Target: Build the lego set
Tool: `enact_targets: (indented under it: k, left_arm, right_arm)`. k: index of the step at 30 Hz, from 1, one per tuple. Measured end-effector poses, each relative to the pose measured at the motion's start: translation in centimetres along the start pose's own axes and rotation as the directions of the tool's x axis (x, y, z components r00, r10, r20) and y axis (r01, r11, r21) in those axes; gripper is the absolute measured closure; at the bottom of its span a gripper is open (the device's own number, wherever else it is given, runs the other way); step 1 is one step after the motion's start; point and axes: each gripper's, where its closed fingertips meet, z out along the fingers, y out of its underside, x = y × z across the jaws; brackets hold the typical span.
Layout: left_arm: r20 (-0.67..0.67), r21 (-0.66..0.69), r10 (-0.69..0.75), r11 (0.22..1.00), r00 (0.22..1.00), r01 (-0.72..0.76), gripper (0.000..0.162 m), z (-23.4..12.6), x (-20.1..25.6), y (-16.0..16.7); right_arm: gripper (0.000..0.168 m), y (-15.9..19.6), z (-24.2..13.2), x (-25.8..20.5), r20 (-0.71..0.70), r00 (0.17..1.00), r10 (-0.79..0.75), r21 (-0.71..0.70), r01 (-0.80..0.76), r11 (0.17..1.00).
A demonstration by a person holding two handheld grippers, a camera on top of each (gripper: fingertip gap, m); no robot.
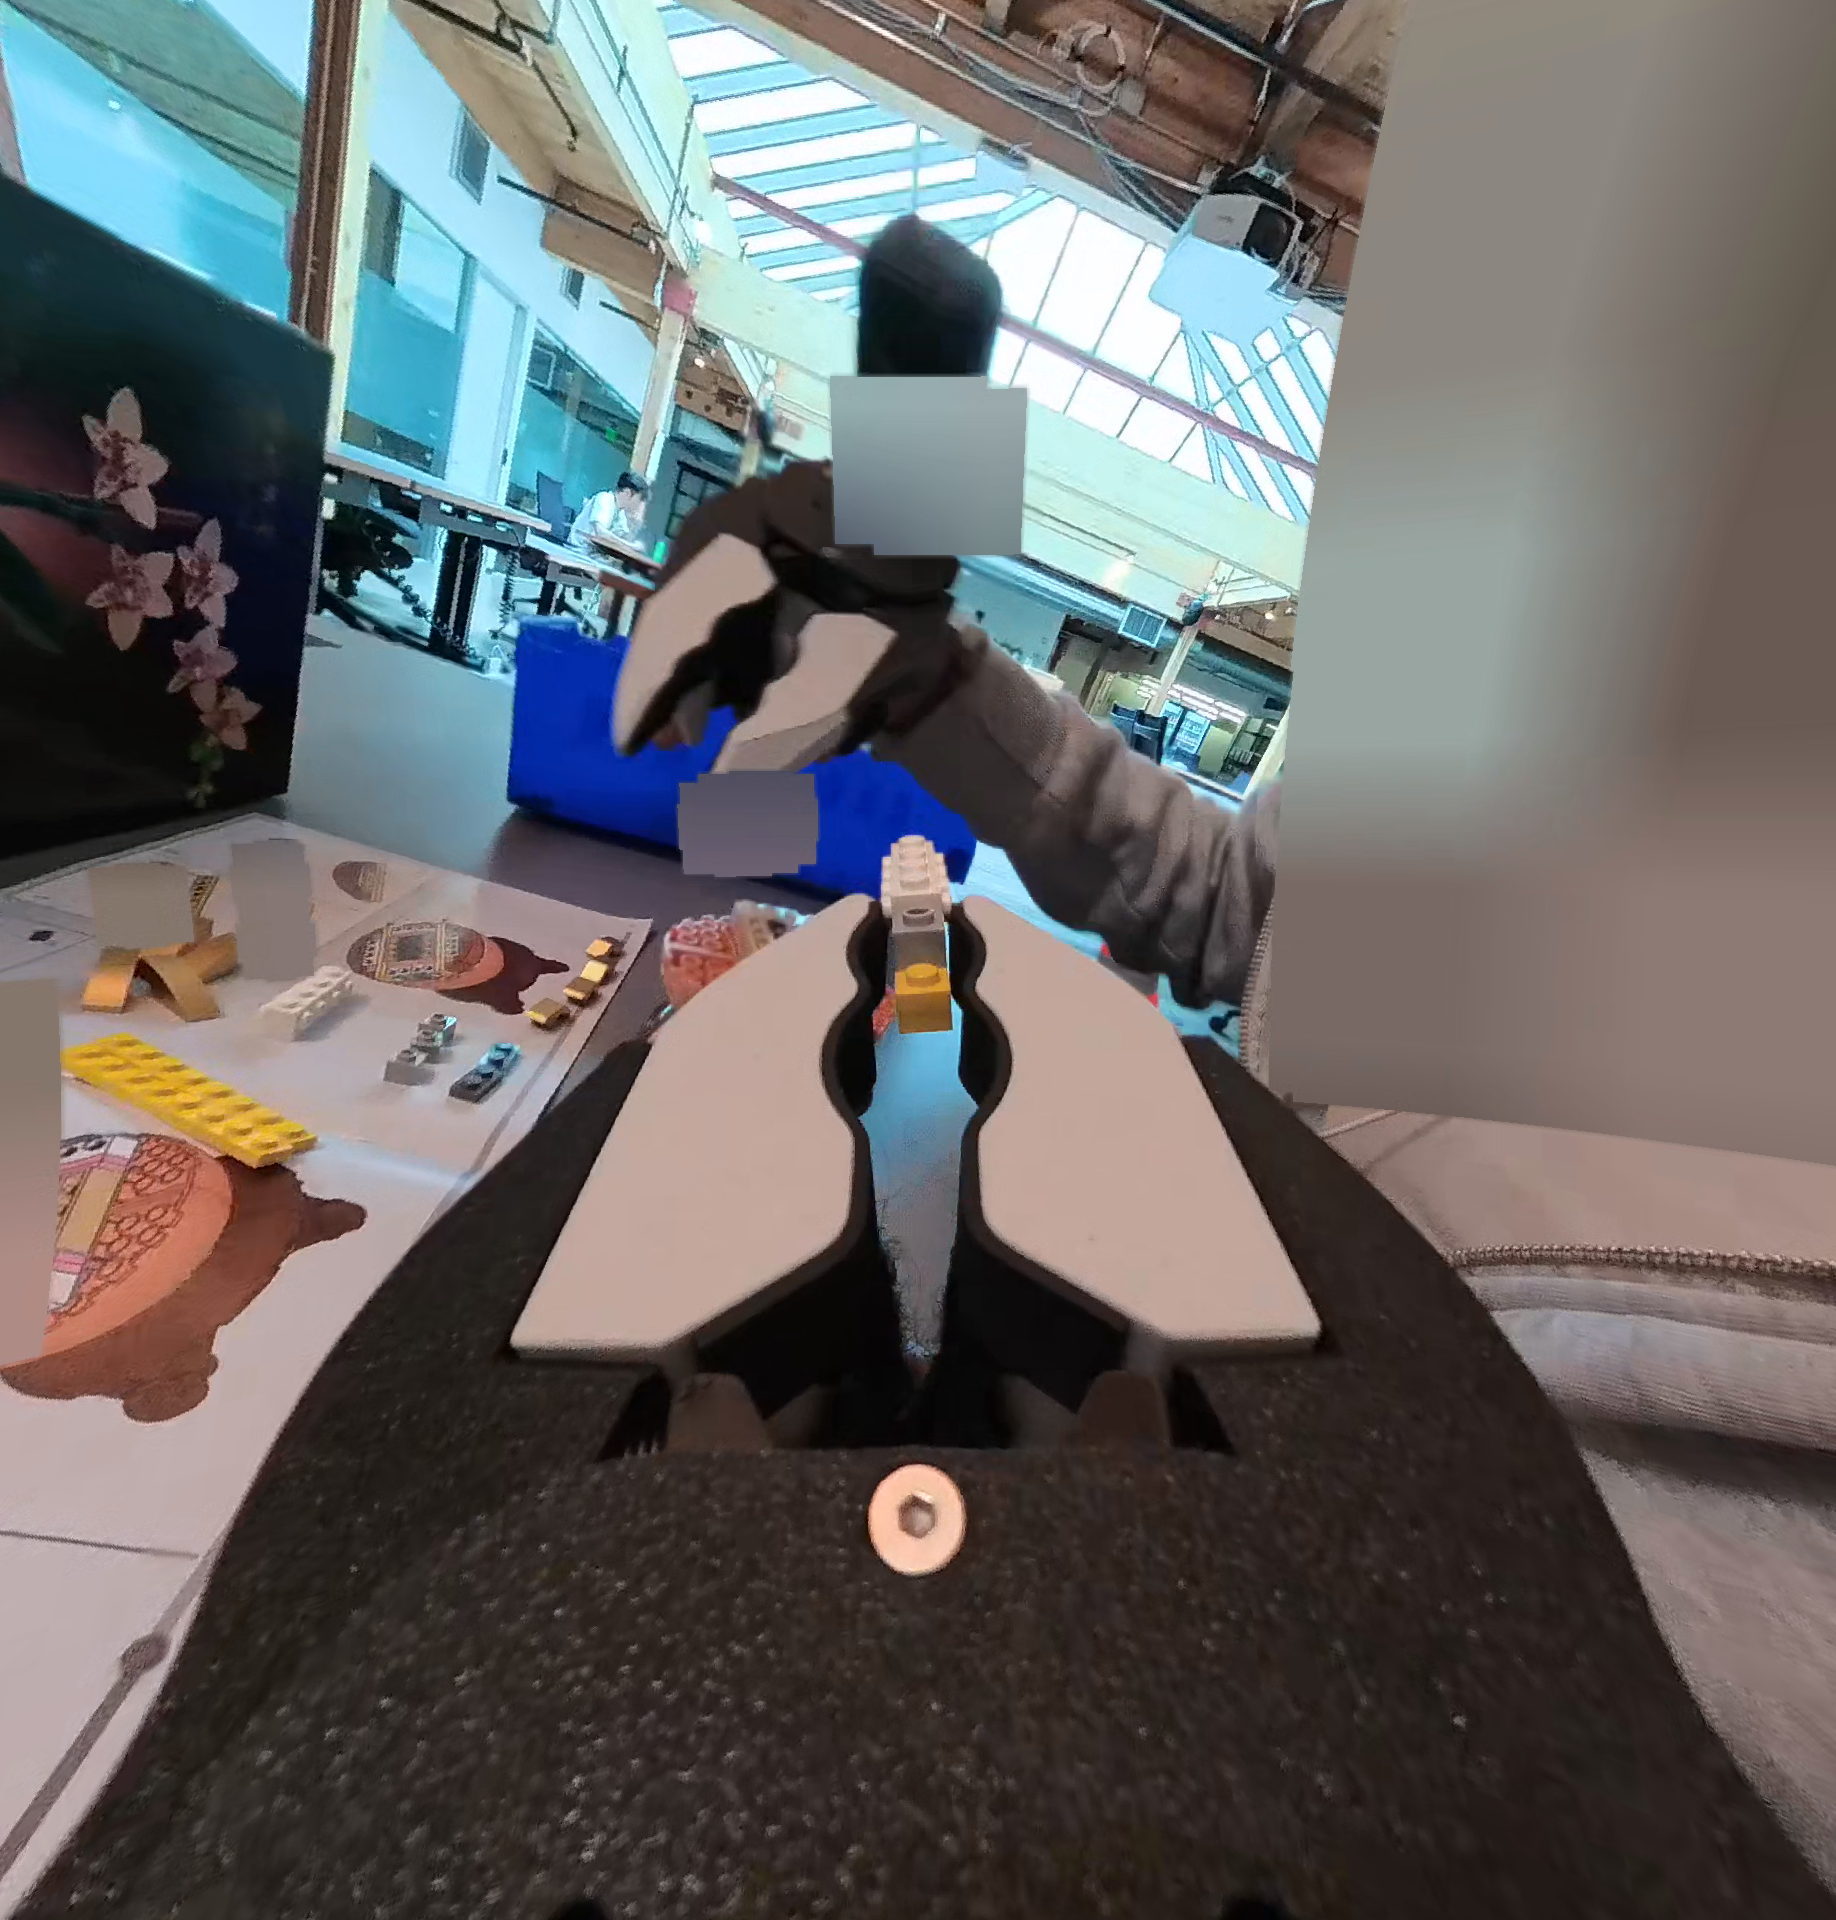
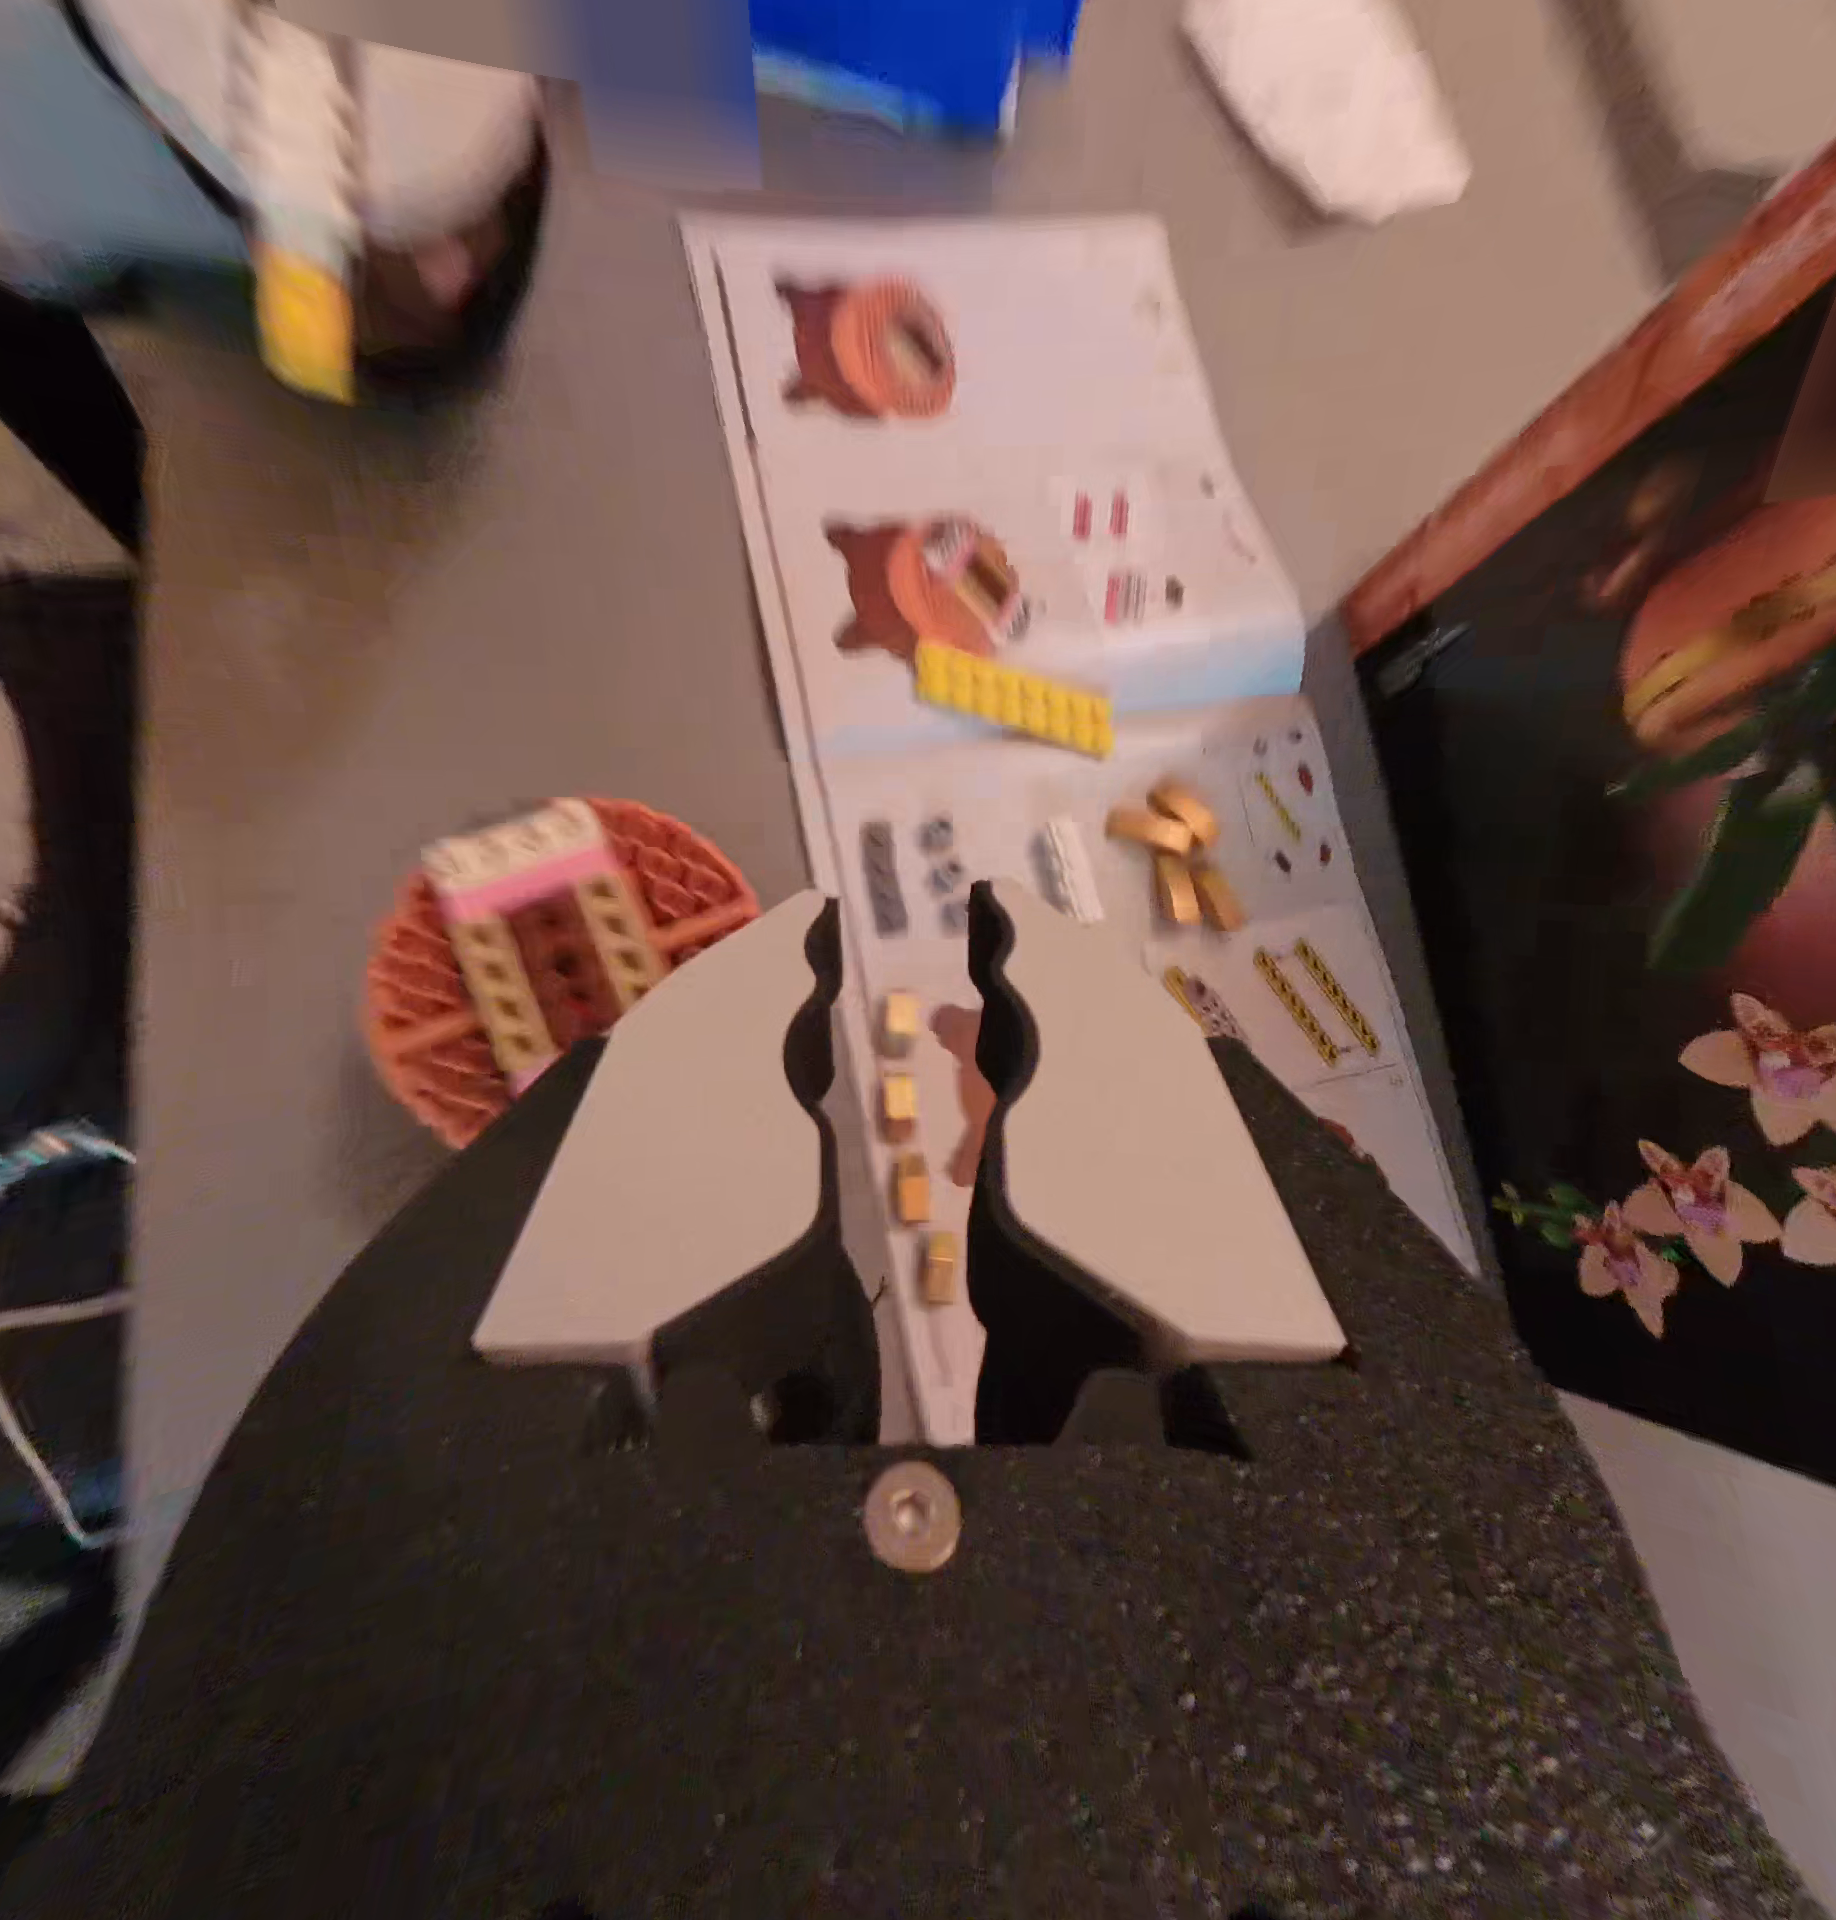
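Clamping a small stack (image 1: 916,948) of white, grey and yellow bricks at its grey middle, the left gripper (image 1: 915,940) has its jaws nearly closed around it, raised above the table (image 2: 457,623). The stack looks light, rigid and smooth-sided, so it may pivot or slip; gripping across flat side faces, not studs, seems safest, and pressing could split it at the joints. The right gripper (image 2: 901,914) hovers with jaws partly open and empty over the booklet (image 2: 997,447), where gold tiles (image 2: 914,1143), grey pieces (image 2: 914,873), a white brick (image 2: 1068,868) and a yellow plate (image 2: 1013,698) lie loose. The round orange base (image 2: 540,956) rests beside the booklet; the box (image 2: 1641,935) stands on its far side.
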Motion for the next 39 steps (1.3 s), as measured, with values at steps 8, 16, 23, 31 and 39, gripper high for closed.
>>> enact_targets:
  k: [8,16,23,31,39]
  left_arm:
    - [0.001,0.069,-0.050,0.996,0.999,0.050,0.152,-0.7,-1.1,-0.3]
    - [-0.002,0.084,-0.045,0.995,0.999,0.045,0.152,-0.8,-1.1,-0.4]
    - [0.052,0.080,0.070,0.994,0.996,-0.074,0.152,-0.6,-1.0,-0.5]
    - [0.070,0.013,0.187,0.982,0.980,-0.189,0.152,-0.1,-0.4,0.2]
    - [0.075,-0.022,0.216,0.976,0.973,-0.215,0.152,0.1,-0.2,0.5]
  right_arm:
    - [0.154,3.7,6.6,1.6,0.216,0.974,-0.066,-0.121,0.093,0.988]
    - [0.161,4.8,7.9,1.7,0.228,0.971,-0.078,-0.155,0.116,0.981]
    - [0.161,-2.7,3.3,-0.8,0.250,0.968,0.029,-0.023,-0.024,0.999]
    - [0.161,-8.3,1.4,-8.3,0.374,0.925,0.058,-0.155,0.001,0.988]
    - [0.162,-8.5,2.2,-9.0,0.345,0.938,0.041,-0.233,0.043,0.971]
